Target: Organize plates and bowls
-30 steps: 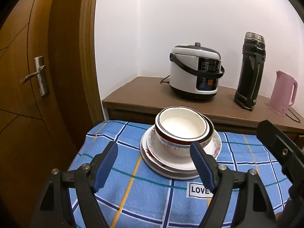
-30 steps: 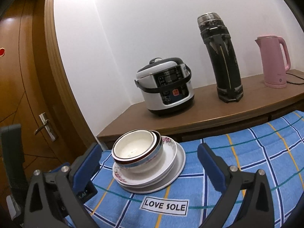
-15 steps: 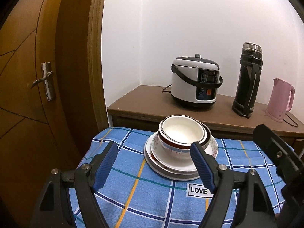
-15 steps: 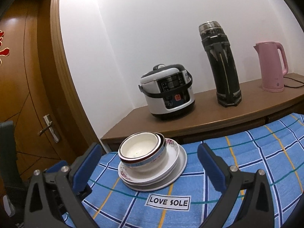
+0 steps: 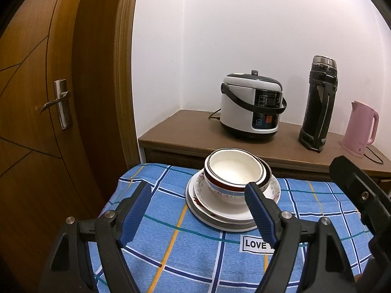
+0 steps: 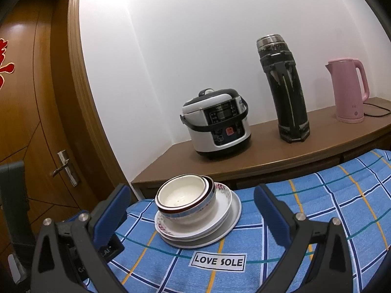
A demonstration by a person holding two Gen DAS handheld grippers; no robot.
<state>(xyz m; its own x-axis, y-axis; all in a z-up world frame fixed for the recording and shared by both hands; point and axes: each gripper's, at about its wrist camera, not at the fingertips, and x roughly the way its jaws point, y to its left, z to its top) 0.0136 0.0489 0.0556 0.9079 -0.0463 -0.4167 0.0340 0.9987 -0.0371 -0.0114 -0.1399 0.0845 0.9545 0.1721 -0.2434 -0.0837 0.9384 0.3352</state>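
Note:
Nested white bowls (image 5: 235, 175) (image 6: 185, 199) with red and blue bands sit on a stack of white plates (image 5: 215, 210) (image 6: 220, 222), all on a blue checked cloth (image 5: 171, 249) (image 6: 317, 207). My left gripper (image 5: 198, 210) is open and empty, held a little short of the stack, its blue pads (image 5: 135, 213) wide apart. My right gripper (image 6: 193, 216) is also open and empty, its blue pads (image 6: 271, 216) spread to either side of the stack from the near side, not touching it. Part of the right gripper's black body (image 5: 359, 195) shows at the right edge of the left wrist view.
Behind the cloth runs a brown counter (image 5: 185, 131) (image 6: 264, 156) with a white rice cooker (image 5: 251, 105) (image 6: 217, 122), a tall black flask (image 5: 319, 102) (image 6: 286, 88) and a pink kettle (image 5: 359, 129) (image 6: 347, 90). A wooden door (image 5: 36, 97) with a metal handle (image 6: 64, 168) stands at the left.
Both grippers have drawn back and tilted up from the stack, which now looks smaller and lower in both views. The bowls and plates have not moved. Both jaws stay open.

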